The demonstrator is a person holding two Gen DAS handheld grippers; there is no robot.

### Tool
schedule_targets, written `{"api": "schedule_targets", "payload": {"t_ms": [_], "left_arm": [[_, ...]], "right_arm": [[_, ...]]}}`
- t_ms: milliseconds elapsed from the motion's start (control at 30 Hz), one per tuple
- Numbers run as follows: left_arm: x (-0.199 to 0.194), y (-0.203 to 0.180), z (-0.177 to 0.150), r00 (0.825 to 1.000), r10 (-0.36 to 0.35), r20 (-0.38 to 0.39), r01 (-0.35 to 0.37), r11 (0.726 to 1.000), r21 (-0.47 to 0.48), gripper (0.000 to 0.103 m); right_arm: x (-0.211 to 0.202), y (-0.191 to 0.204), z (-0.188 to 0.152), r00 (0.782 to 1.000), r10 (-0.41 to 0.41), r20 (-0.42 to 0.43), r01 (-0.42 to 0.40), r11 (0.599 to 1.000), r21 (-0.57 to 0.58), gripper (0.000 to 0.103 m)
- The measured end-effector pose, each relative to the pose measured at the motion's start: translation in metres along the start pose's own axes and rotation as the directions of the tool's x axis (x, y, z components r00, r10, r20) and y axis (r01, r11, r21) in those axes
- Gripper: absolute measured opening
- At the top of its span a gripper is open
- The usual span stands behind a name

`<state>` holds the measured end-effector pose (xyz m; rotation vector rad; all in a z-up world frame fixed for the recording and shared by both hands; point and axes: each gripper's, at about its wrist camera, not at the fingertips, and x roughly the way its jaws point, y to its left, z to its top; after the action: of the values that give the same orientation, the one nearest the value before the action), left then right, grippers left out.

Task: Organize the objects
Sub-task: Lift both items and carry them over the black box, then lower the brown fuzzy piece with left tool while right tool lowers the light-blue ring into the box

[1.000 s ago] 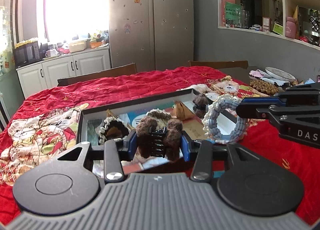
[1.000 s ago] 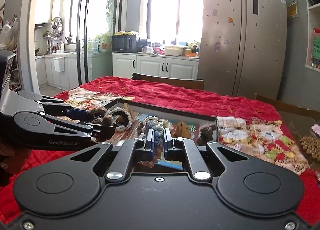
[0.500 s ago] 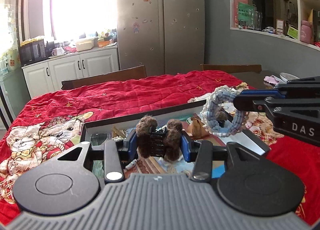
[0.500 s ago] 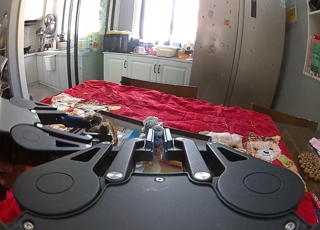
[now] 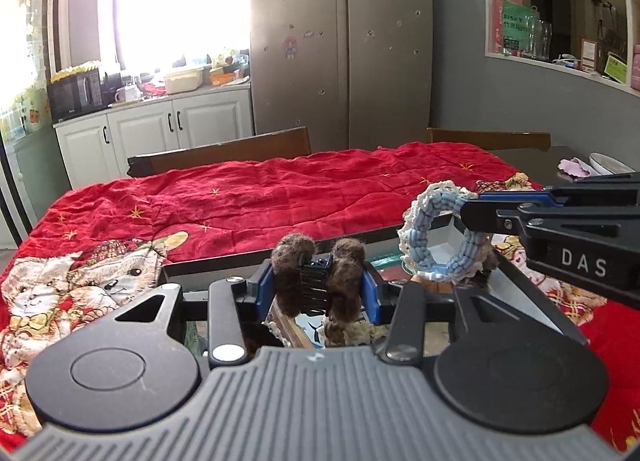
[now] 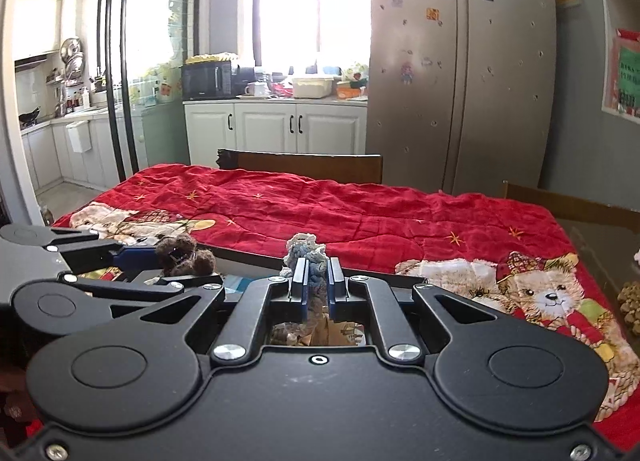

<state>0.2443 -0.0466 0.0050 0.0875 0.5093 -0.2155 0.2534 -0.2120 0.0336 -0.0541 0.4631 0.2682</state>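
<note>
Here both tools are loaded and held above the dark-rimmed tray (image 5: 224, 265) that lies on the red quilted cloth (image 5: 280, 197) covering the bench. The left tool (image 5: 318, 287) is clamped on a fuzzy brown hair claw clip (image 5: 316, 281), its blue pads pressing the two furry sides. The right tool (image 6: 316, 281) is closed tight on a blue and white crocheted scrunchie (image 6: 308, 257), which in the left wrist view hangs as a ring just right of the clip and above the tray's right part. The step in hand looks like the carry: two hair accessories lifted out of the tray, on their way to wherever they are to be sorted. No destination container shows in either view. The next move calls for finding a place beyond the tray, lowering each item onto it, then releasing it without the two tools colliding, since they sit close together.
</note>
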Motion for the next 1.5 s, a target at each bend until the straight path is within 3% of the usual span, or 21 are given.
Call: {"api": "schedule_targets", "payload": {"t_ms": [700, 1500], "left_arm": [[0.037, 0.011, -0.005, 1.000, 0.004, -0.031, -0.006, 0.999, -0.053, 0.048], [0.051, 0.012, -0.011, 0.997, 0.004, -0.075, -0.008, 0.999, -0.048, 0.050]], "right_arm": [[0.064, -0.015, -0.013, 0.999, 0.013, -0.042, -0.008, 0.991, 0.136, 0.009], [0.088, -0.020, -0.021, 0.996, 0.014, -0.084, 0.001, 0.985, 0.175, 0.009]]}}
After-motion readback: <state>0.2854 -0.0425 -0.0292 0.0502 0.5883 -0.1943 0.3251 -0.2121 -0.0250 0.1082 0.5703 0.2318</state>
